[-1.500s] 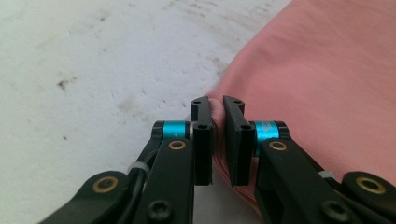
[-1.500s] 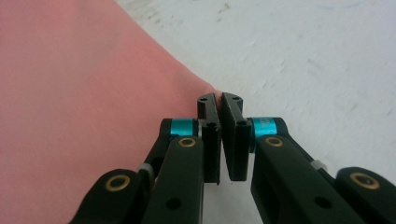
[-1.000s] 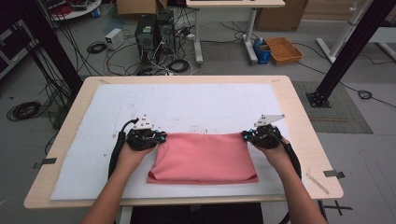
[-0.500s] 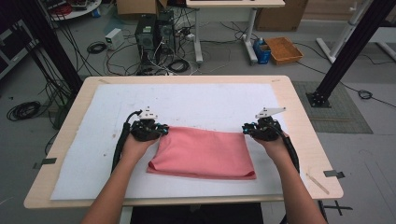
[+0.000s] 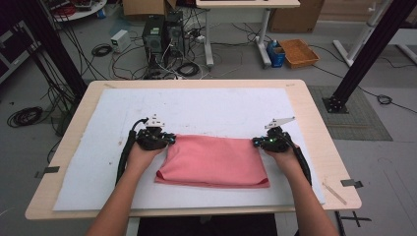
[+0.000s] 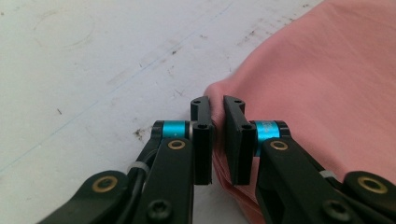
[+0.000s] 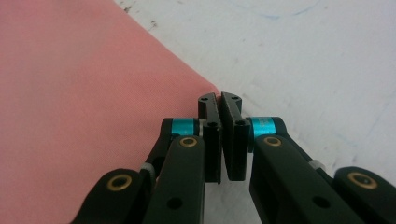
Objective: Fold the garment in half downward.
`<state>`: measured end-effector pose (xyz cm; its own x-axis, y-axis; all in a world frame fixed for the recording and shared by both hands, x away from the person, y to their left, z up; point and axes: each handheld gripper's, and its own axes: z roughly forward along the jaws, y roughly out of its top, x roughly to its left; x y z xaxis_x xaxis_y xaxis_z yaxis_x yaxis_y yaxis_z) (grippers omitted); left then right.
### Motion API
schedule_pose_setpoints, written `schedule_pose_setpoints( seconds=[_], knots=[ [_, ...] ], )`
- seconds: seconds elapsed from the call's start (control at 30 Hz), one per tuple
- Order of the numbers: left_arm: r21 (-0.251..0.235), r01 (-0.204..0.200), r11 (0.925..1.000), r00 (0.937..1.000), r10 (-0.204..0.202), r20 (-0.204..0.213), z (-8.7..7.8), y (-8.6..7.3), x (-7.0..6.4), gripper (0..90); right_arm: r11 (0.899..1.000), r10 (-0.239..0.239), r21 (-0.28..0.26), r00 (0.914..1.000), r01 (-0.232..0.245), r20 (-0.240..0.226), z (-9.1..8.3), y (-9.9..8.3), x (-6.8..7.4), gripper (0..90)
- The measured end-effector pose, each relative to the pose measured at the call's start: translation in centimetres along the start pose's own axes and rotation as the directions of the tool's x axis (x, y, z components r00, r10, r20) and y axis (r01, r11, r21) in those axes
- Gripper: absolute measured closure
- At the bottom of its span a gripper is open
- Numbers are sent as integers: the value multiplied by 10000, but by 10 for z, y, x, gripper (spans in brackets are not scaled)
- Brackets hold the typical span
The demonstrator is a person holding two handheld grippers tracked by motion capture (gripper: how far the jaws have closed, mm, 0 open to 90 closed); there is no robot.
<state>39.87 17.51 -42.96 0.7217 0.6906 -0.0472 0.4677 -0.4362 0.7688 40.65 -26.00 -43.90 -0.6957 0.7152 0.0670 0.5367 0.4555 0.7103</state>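
A white sheet point(image 5: 206, 110) covers my wooden table point(image 5: 314, 123), with cables and computer boxes on the floor beyond; the pink cloth point(image 5: 214, 160) lies folded near my edge; my left gripper point(image 6: 217, 109) pinches its far left corner, jaws nearly closed on fabric; my right gripper point(image 7: 219, 105) clamps the far right corner, jaws almost touching.

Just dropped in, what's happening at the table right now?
A person holds a gripper in each hand at the far corners of a folded pink cloth lying on the white mat. The left gripper is closed on the cloth's far left corner, with fabric bunched between its jaws. The right gripper sits nearly closed at the far right corner; whether it grips fabric is unclear.
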Motion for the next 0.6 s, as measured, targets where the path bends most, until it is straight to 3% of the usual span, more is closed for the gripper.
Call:
schedule_pose_setpoints(
  seconds=[0.2, 0.23, 0.3, 0.37, 0.4, 0.5, 0.6],
  knots=[
    [-155, 250, 9996, 9996, -252, -138, -3, -5, 1, 821, 9998, -175, 70, 9989, 172, 442, 3, 12, 0, 876],
    [-222, 273, 9994, 9994, -278, -204, -3, -7, 1, 810, 9999, -119, 22, 9990, 118, 426, 4, 12, 0, 849],
    [-367, 386, 9986, 9979, -404, -502, -5, -10, 2, 731, 9997, 181, -187, 9983, -171, 551, 3, 11, 1, 688],
    [-447, 571, 9974, 9969, -593, -514, -9, -13, 3, 660, 9987, 350, -375, 9984, -333, 450, 0, 9, 1, 604],
    [-500, 683, 9964, 9965, -706, -458, -12, -14, 4, 625, 9984, 402, -415, 9973, -376, 619, -2, 8, 2, 575],
    [-690, 794, 9945, 9964, -812, -248, -22, -15, 2, 544, 9980, 153, -614, 9976, -112, 670, -10, 7, 8, 501],
    [-994, 604, 9932, 9981, -615, -75, -35, -15, -3, 459, 9951, -28, -982, 9972, 101, 746, -19, 4, 15, 410]
  ],
)
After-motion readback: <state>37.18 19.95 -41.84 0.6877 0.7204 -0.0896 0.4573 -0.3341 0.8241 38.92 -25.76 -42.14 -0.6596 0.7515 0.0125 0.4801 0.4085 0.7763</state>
